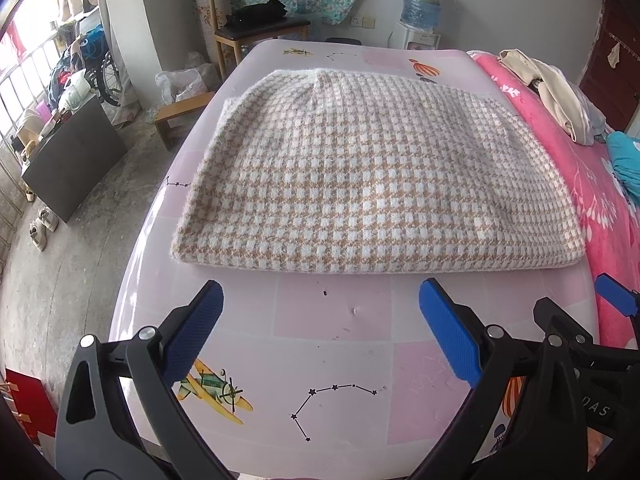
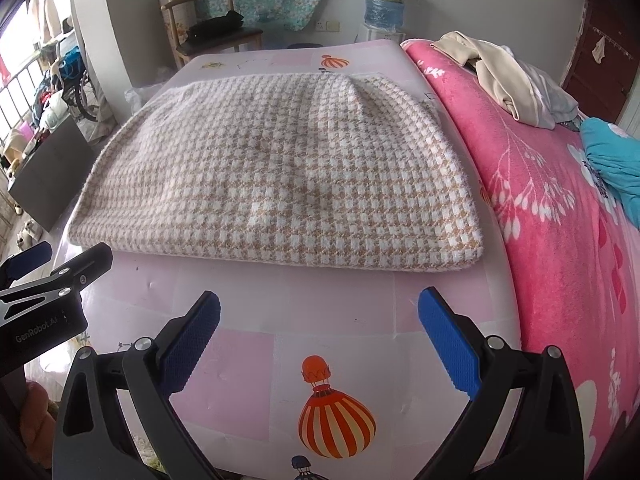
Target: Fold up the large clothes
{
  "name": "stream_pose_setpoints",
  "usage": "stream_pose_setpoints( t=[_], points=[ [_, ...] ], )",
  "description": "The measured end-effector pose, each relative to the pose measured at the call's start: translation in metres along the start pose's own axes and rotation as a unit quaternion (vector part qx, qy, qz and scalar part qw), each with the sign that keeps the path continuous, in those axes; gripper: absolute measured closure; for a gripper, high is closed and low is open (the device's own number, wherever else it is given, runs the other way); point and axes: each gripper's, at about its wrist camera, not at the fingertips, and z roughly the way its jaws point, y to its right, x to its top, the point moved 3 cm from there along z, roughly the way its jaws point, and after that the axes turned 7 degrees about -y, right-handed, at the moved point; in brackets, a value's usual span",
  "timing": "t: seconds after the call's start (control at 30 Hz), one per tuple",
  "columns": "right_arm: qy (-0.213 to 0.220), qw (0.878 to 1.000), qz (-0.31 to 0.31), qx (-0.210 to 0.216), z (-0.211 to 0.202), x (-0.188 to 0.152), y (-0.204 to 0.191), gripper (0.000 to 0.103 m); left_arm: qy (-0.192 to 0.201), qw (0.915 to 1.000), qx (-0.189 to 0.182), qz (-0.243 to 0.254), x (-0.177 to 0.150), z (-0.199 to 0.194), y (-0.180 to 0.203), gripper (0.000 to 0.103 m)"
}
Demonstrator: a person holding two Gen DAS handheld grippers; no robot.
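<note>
A tan and white houndstooth garment (image 1: 360, 168) lies folded into a flat, thick rectangle on the pink patterned table (image 1: 332, 320). It also shows in the right wrist view (image 2: 280, 176). My left gripper (image 1: 320, 292) is open and empty, hovering over the table just short of the garment's near edge. My right gripper (image 2: 320, 304) is open and empty, also short of the near edge, to the right of the left one. The right gripper's blue fingers (image 1: 616, 294) show at the right edge of the left wrist view. The left gripper's body (image 2: 48, 276) shows at the left of the right wrist view.
A pink floral blanket (image 2: 560, 200) covers the surface to the right, with beige clothes (image 2: 500, 76) and a teal cloth (image 2: 612, 160) on it. A wooden chair (image 1: 256, 28), a water dispenser (image 1: 420, 8) and a dark board (image 1: 76, 156) stand beyond and to the left.
</note>
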Motion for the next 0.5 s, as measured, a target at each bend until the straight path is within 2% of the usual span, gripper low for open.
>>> stream_pose_setpoints(
  t=[0.5],
  points=[
    [0.003, 1.0, 0.011, -0.002, -0.0022, 0.0012, 0.0058, 0.006, -0.003, 1.0, -0.004, 0.004, -0.0034, 0.0003, 0.0036, 0.008]
  ],
)
